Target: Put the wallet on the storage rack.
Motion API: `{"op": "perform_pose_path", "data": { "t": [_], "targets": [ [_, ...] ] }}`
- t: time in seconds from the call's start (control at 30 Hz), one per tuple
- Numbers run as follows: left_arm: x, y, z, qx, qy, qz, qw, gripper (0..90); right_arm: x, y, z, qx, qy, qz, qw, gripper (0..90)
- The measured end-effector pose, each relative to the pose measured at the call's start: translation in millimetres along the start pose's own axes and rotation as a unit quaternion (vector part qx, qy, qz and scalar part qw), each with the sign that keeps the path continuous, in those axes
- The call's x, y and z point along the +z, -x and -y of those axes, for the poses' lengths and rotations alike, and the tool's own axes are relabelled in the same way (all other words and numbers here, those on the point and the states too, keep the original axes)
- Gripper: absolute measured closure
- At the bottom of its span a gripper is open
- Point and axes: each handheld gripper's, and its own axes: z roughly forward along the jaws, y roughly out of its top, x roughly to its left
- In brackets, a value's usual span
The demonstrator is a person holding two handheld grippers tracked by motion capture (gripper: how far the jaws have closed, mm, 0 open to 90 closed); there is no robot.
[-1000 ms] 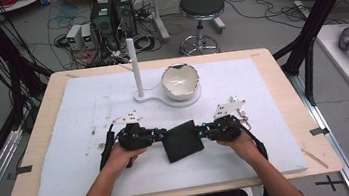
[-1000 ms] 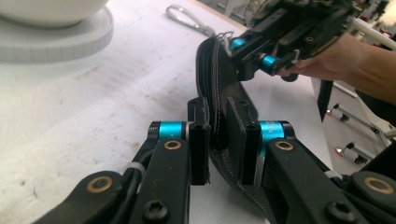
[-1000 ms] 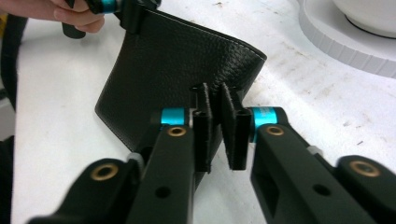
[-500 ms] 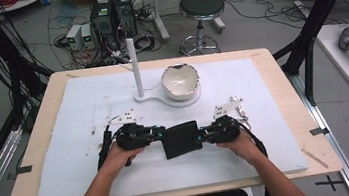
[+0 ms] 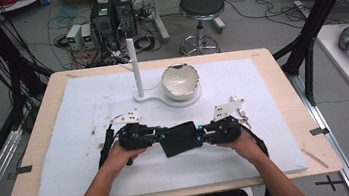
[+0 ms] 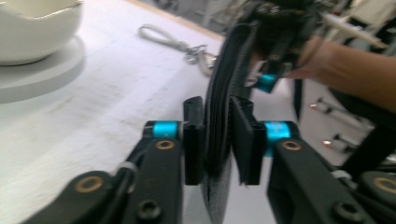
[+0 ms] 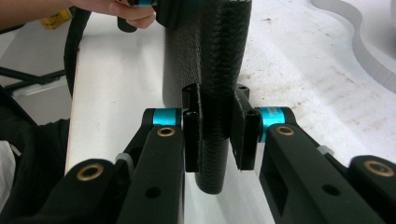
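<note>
Both grippers, one in each of my hands, are clamped on the same black leather wallet (image 5: 181,138), which hangs between them just above the white mat (image 5: 69,156) near my edge of the table. My left gripper (image 6: 217,140) pinches the wallet's zippered edge at 9 o'clock, jaws pressed tight on both faces. My right gripper (image 7: 219,135) grips the rounded spine at 3 o'clock, pads flat against the grained leather (its jaws have just been easing apart slightly, yet the wallet sits firmly between them).

Farther out, toward 12 o'clock, a cracked white bowl (image 5: 179,81) rests on a white base, with a white upright post (image 5: 133,65) just beside it at its left. A small keyring strap (image 6: 173,41) lies on the mat in the left gripper view.

I judge the risk to be this: if the right jaws loosen more, the spine could slip free and the wallet would swing down from the left grip alone. Pulling the two grippers apart too hard could strain the zipper or twist the wallet out of either hold.
</note>
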Motion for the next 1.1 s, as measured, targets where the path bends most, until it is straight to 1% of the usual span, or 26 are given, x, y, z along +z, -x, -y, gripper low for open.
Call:
{"op": "perform_pose_path", "data": {
  "t": [0.03, 0.07, 0.1, 0.17, 0.2, 0.23, 0.27, 0.3, 0.4, 0.43, 0.47, 0.5, 0.53, 0.57, 0.6, 0.63, 0.67, 0.7, 0.77, 0.8, 0.87, 0.97, 1.0, 1.03, 1.07, 1.1],
  "targets": [
    [-0.3, 1.3, -0.6, 0.010, 0.004, 0.009, 0.9999, 78.0, 0.0, 1.8, 0.5, 0.011, 0.004, -0.003, 0.9999, 60.9],
    [-0.8, 1.5, -0.6, 0.010, 0.007, 0.013, 0.9998, 78.1, 0.7, 3.4, 1.2, 0.023, 0.007, 0.003, 0.9997, 51.0],
    [-1.5, 1.1, -0.7, 0.009, 0.011, 0.022, 0.9997, 78.1, 1.0, 5.1, 2.3, 0.037, 0.009, 0.005, 0.9993, 47.4],
    [-3.6, 1.4, -1.4, 0.011, 0.022, 0.035, 0.9991, 78.1, 1.1, 8.1, 4.3, 0.041, 0.011, 0.003, 0.9991, 40.0],
    [-3.6, 1.4, -1.4, 0.011, 0.022, 0.035, 0.9991, 78.1, 1.1, 8.1, 4.3, 0.041, 0.011, 0.003, 0.9991, 40.0],
    [-4.4, 1.8, -1.8, 0.012, 0.028, 0.040, 0.9987, 78.1, 0.8, 8.5, 4.6, 0.043, 0.013, -0.002, 0.9990, 39.1],
    [-5.4, 2.0, -2.0, 0.012, 0.032, 0.044, 0.9985, 78.1, 0.7, 9.3, 4.5, 0.036, 0.019, -0.008, 0.9991, 39.7],
    [-6.1, 2.1, -2.2, 0.012, 0.035, 0.045, 0.9983, 78.1, 1.0, 8.3, 3.8, 0.030, 0.022, -0.023, 0.9991, 44.6],
    [-6.9, 1.5, -2.4, 0.013, 0.040, 0.048, 0.9979, 78.0, 2.5, 7.9, 3.0, 0.028, 0.023, -0.046, 0.9983, 57.0],
    [-6.5, 1.4, -2.1, 0.013, 0.041, 0.048, 0.9979, 78.1, 2.0, 6.8, 2.6, 0.033, 0.022, -0.056, 0.9977, 62.5],
    [-6.5, 1.4, -2.1, 0.013, 0.041, 0.048, 0.9979, 78.0, 2.0, 6.8, 2.6, 0.033, 0.022, -0.056, 0.9977, 62.5],
    [-6.2, 0.8, -1.9, 0.009, 0.039, 0.044, 0.9982, 78.0, 0.8, 5.5, 1.5, 0.025, 0.028, -0.063, 0.9973, 71.5],
    [-6.2, 0.8, -1.9, 0.009, 0.039, 0.044, 0.9982, 77.6, 0.1, 4.7, 1.0, 0.019, 0.027, -0.061, 0.9976, 74.2],
    [-6.4, -1.6, -1.9, -0.011, 0.037, 0.023, 0.9990, 75.5, -0.5, 4.3, 0.7, 0.017, 0.028, -0.060, 0.9977, 76.4],
    [-6.4, -1.6, -1.9, -0.011, 0.037, 0.023, 0.9990, 69.2, -0.9, 3.2, 0.1, 0.013, 0.027, -0.057, 0.9979, 77.7],
    [-7.9, -6.4, -1.5, -0.042, 0.032, -0.011, 0.9986, 61.7, -0.9, 1.7, -1.2, 0.004, 0.026, -0.048, 0.9985, 78.4],
    [-7.9, -6.4, -1.5, -0.042, 0.032, -0.011, 0.9986, 54.9, -1.6, -0.1, -3.0, -0.004, 0.019, -0.037, 0.9991, 78.7],
    [-13.4, -11.2, -1.4, -0.063, 0.037, -0.035, 0.9967, 50.2, -2.1, -0.9, -4.6, -0.015, 0.017, -0.021, 0.9995, 78.9],
    [-21.9, -13.3, -2.2, -0.066, 0.052, -0.058, 0.9948, 47.3, -5.2, -0.4, -8.9, -0.028, 0.017, 0.002, 0.9995, 79.0],
    [-26.7, -14.3, -3.1, -0.070, 0.061, -0.067, 0.9934, 44.3, -7.4, -0.5, -11.7, -0.036, 0.016, 0.011, 0.9992, 79.0],
    [-37.3, -15.9, -5.7, -0.066, 0.071, -0.093, 0.9910, 40.8, -12.1, -0.4, -18.4, -0.047, 0.018, 0.033, 0.9982, 79.0],
    [-53.6, -18.4, -8.2, -0.059, 0.079, -0.143, 0.9848, 35.6, -19.4, 0.6, -30.7, -0.065, 0.015, 0.056, 0.9962, 79.0],
    [-57.9, -19.1, -8.4, -0.056, 0.077, -0.156, 0.9831, 34.9, -21.8, 1.1, -34.8, -0.069, 0.015, 0.062, 0.9955, 79.0],
    [-64.2, -20.0, -8.5, -0.052, 0.074, -0.184, 0.9787, 33.8, -23.7, 1.7, -37.8, -0.073, 0.015, 0.066, 0.9950, 79.0],
    [-69.5, -20.8, -8.2, -0.051, 0.072, -0.206, 0.9745, 33.3, -26.9, 2.3, -42.5, -0.077, 0.016, 0.073, 0.9942, 79.0],
    [-75.0, -21.9, -7.7, -0.051, 0.074, -0.221, 0.9711, 33.2, -29.2, 3.2, -46.1, -0.081, 0.015, 0.080, 0.9934, 78.9]
  ]
}}
